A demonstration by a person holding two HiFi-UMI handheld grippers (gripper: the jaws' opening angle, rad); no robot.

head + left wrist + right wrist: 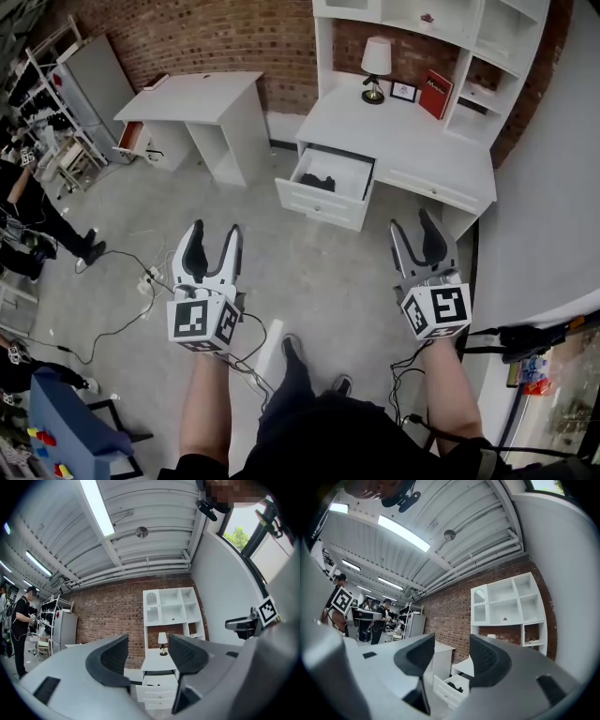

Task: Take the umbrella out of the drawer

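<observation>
A white desk stands ahead with its top drawer pulled open. Inside lies the black folded umbrella. Both grippers hang in the air well short of the desk, over the floor. My left gripper is open with nothing between its jaws. My right gripper is also open and empty. In the left gripper view the gripper frames the distant drawer. In the right gripper view the gripper looks at the drawer, where the umbrella shows as a dark shape.
A lamp and a red book sit on the desk under a white shelf unit. A second white desk stands to the left. Cables trail over the floor. People stand at the far left near racks.
</observation>
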